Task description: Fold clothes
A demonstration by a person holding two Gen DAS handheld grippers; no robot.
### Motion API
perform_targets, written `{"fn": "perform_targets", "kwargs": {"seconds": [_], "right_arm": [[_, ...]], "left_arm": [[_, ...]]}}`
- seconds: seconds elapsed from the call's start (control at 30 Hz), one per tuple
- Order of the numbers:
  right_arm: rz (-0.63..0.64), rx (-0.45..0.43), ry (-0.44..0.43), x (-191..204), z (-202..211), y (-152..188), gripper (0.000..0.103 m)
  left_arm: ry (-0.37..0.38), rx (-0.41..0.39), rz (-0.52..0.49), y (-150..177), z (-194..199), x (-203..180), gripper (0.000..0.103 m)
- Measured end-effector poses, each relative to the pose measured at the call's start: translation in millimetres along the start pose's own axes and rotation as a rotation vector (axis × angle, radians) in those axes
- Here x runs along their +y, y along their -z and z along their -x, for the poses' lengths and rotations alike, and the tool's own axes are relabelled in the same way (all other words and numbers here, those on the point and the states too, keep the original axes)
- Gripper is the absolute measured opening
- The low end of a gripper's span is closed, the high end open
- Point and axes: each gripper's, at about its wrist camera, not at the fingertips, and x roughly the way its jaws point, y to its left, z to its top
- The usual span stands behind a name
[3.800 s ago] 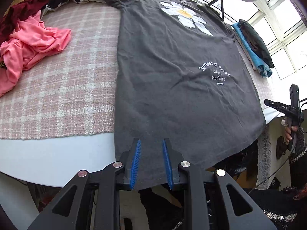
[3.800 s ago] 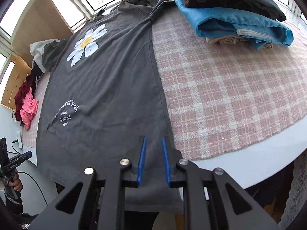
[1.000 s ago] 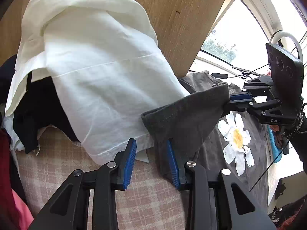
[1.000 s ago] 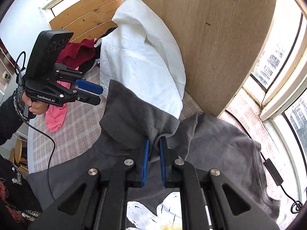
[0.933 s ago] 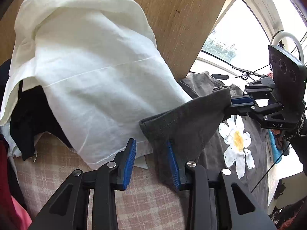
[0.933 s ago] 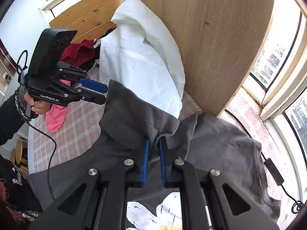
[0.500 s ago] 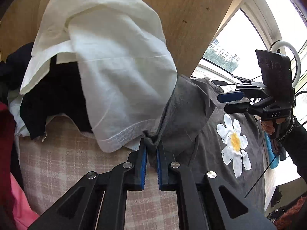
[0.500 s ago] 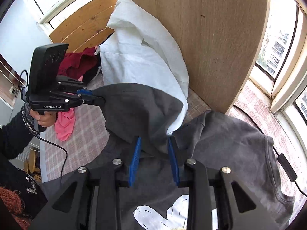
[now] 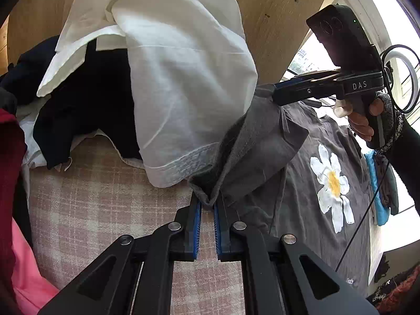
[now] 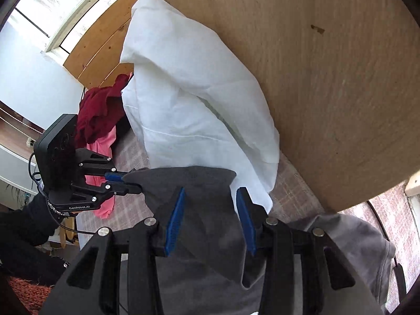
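soft grey t-shirt [image 9: 262,152], pinched, crumpled sleeve

White shirt [image 9: 168,78] draped over dark navy garment [image 9: 86,99], leaning on wooden panel [image 10: 328,78]. Pink plaid tablecloth [image 9: 99,210] underneath. Pink cloth [image 9: 23,270] and dark red cloth [image 10: 97,115] at left. Ring light [image 9: 400,84] by window. Folded blue item [image 9: 374,183] at far right.

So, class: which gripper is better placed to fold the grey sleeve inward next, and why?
Left. The left gripper is shut on the grey T-shirt's sleeve hem. The right gripper has just been opening; its jaws stand apart, the cloth loose between them.
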Motion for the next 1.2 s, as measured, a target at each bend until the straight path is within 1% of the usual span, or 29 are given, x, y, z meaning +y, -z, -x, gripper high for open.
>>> {"fn": "perform_targets", "kwargs": {"seconds": [0.07,0.1,0.13,0.17,0.23,0.3,0.37,0.4,0.5,0.53,0.63,0.73,0.8,0.87,0.97,1.03,1.1,1.13,1.2], "right_arm": [[0.009,0.002,-0.011,3,-4,-3,0.039],[0.036,0.004,0.0,9,-5,-4,0.037],[0.064,0.005,0.013,16,-6,-6,0.021],[0.105,0.004,0.052,26,-4,-8,0.006],[0.187,-0.014,0.124,46,3,-14,0.006],[0.25,-0.047,0.148,65,16,-25,0.006],[0.316,-0.08,0.175,82,24,-39,0.006],[0.347,-0.095,0.192,89,27,-46,0.006],[0.363,-0.106,0.205,96,24,-66,0.006],[0.37,-0.105,0.208,96,20,-70,0.006],[0.359,-0.106,0.202,93,7,-67,0.006],[0.348,-0.109,0.191,87,-1,-60,0.006],[0.337,-0.11,0.191,82,-1,-56,0.006],[0.322,-0.114,0.186,78,1,-55,0.006],[0.317,-0.113,0.18,77,4,-56,0.006],[0.318,-0.105,0.18,77,4,-56,0.006],[0.319,-0.095,0.182,77,2,-55,0.006],[0.318,-0.091,0.183,77,1,-54,0.006],[0.314,-0.084,0.183,75,-1,-53,0.006]], "left_arm": [[0.021,-0.012,0.018,0,2,4,0.008],[0.025,-0.017,0.035,-1,4,6,0.008],[0.031,-0.022,0.053,-1,6,8,0.008],[0.045,-0.037,0.068,-1,12,9,0.008],[0.069,-0.08,0.082,-1,28,8,0.007],[0.091,-0.135,0.07,-1,50,2,0.007],[0.123,-0.173,0.04,0,69,-7,0.007],[0.117,-0.185,0.018,1,75,-13,0.007],[0.092,-0.2,-0.053,1,86,-26,0.007],[0.088,-0.196,-0.065,1,85,-28,0.007],[0.1,-0.165,-0.053,3,76,-26,0.006],[0.067,-0.134,-0.05,8,63,-19,0.006],[0.051,-0.107,-0.011,11,51,-5,0.007],[0.035,-0.099,0.051,10,40,13,0.012],[0.023,-0.09,0.113,7,25,33,0.014],[0.013,-0.078,0.12,2,16,36,0.014],[0.018,-0.074,0.103,-3,11,32,0.015],[0.02,-0.072,0.094,-5,9,29,0.019],[0.013,-0.074,0.072,-10,5,23,0.021]]}}
